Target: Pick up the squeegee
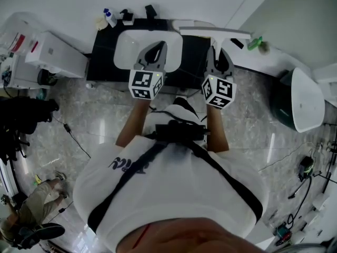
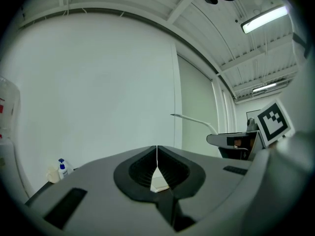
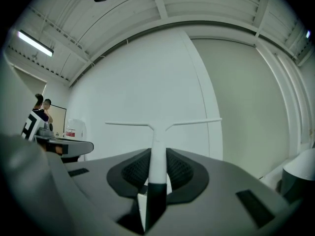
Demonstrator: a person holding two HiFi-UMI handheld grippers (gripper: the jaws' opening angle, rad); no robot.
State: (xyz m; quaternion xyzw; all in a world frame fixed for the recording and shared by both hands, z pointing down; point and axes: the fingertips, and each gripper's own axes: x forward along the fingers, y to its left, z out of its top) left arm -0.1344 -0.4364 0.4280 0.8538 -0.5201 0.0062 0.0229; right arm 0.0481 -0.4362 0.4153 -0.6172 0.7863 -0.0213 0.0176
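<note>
Both tongs point level at the plain white wall [image 3: 123, 82], held out over the black tabletop [image 1: 102, 57] and its white oval basin [image 1: 124, 46]. The right tongs [image 3: 157, 168] are clamped on the handle of the white plastic squeegee with the black grip end [image 3: 158, 146]. The left tongs [image 2: 157, 167] are closed on nothing, with only a sliver of light between the jaws.

What matters now is how the squeegee sits in that grip. Its handle runs straight out along the line the right tongs point, black end back toward the hand. The long thin blade [image 1: 213, 33] crosses the handle at the far tip like the bar of a T, lying level from side to side. Seen from above, the blade shows over the tabletop's back right corner, near the wall, and I judge it clear of any surface, so the pick-up looks as good as done. Its left end reaches toward the left tongs but is apart from them, and the right hand alone carries it. A small blue-capped bottle [image 1: 109, 17] stands at the back left corner, well away.

Both forearms stretch forward from the body, roughly parallel, with the marker cubes facing back at the person.
</note>
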